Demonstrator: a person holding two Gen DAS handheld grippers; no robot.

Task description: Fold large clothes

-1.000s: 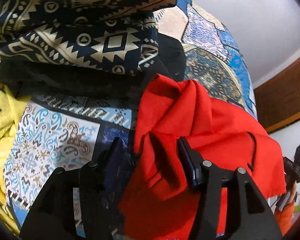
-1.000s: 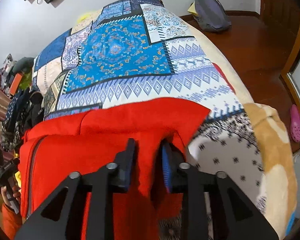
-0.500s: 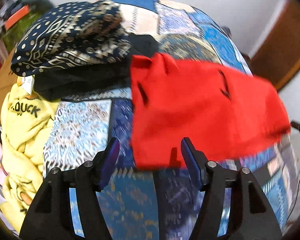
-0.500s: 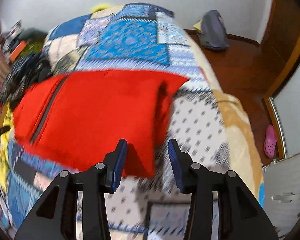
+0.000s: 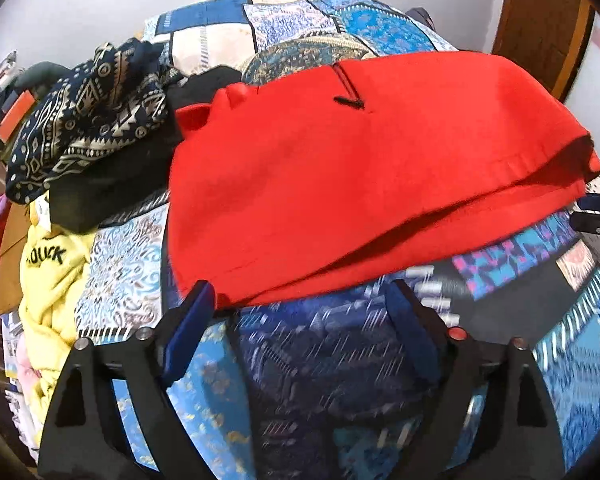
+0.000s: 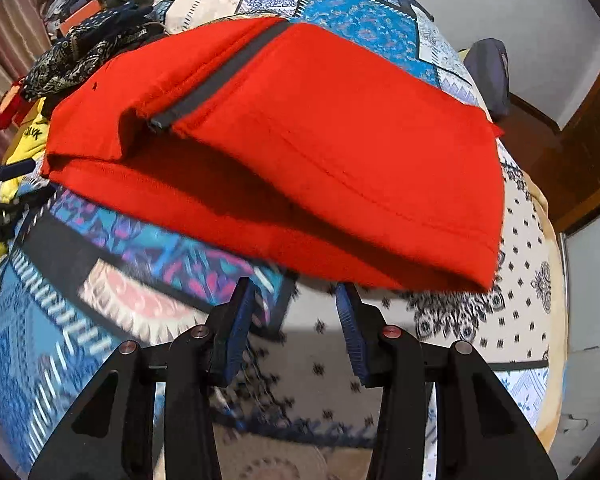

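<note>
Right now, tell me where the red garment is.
In both wrist views the red garment lies folded on the patchwork bedspread, just beyond both open grippers, beside the navy patterned cloth.

Both views are evenly and fairly brightly lit by soft indoor light, with no glare. The red garment (image 5: pixel 364 176) is vividly saturated and mostly sharp; a dark shadow sits in its open fold and a narrow one beneath its near edge. The patchwork bedspread (image 6: pixel 100 304) just below that edge smears with motion blur in both views. Fisheye distortion bulges the bed, and black vignetting rings the corners.
</note>
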